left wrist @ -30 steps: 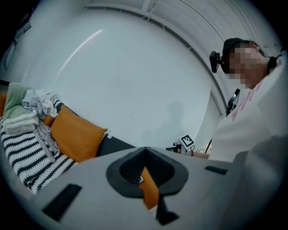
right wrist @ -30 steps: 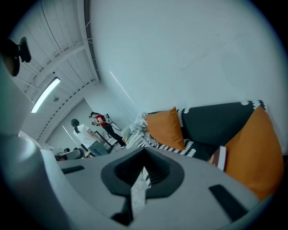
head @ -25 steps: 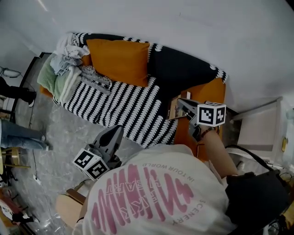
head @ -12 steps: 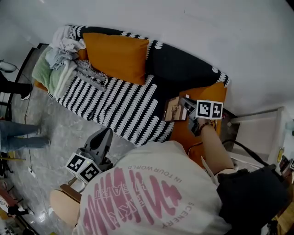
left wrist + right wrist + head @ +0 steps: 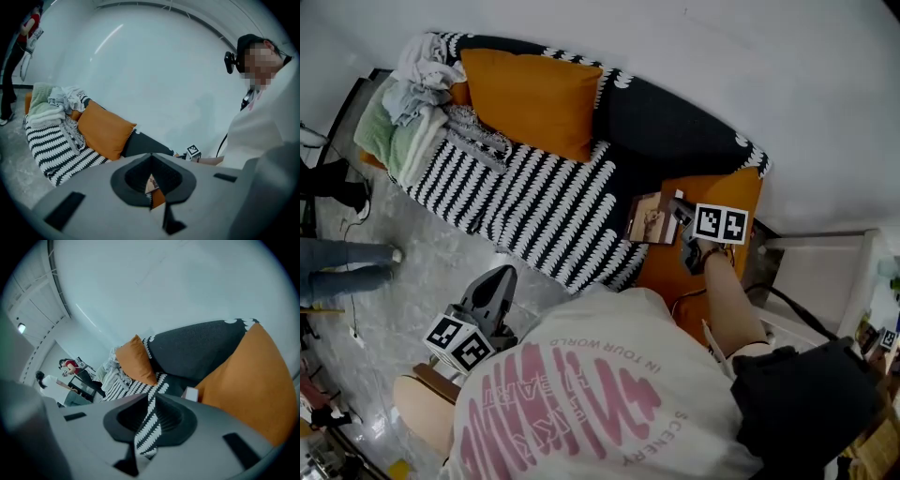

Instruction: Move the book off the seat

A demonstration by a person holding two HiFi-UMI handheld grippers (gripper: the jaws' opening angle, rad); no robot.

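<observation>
Right gripper [image 5: 679, 202], jaws just cracking open around nothing, sat beside the book [image 5: 652, 217] at the sofa's [image 5: 534, 211] right; left gripper [image 5: 501, 275] closed, empty.

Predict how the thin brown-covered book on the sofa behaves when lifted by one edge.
The brown-covered book looks slim, so probably light, and may flex or fall open if gripped by one edge. On the soft black-and-white striped sofa, pushing it would likely drag rather than slide.

Book [image 5: 650, 219] on sofa seat [image 5: 534, 202], right end; cushion [image 5: 530, 101] left of it; clothes pile [image 5: 412, 103] far left end
</observation>
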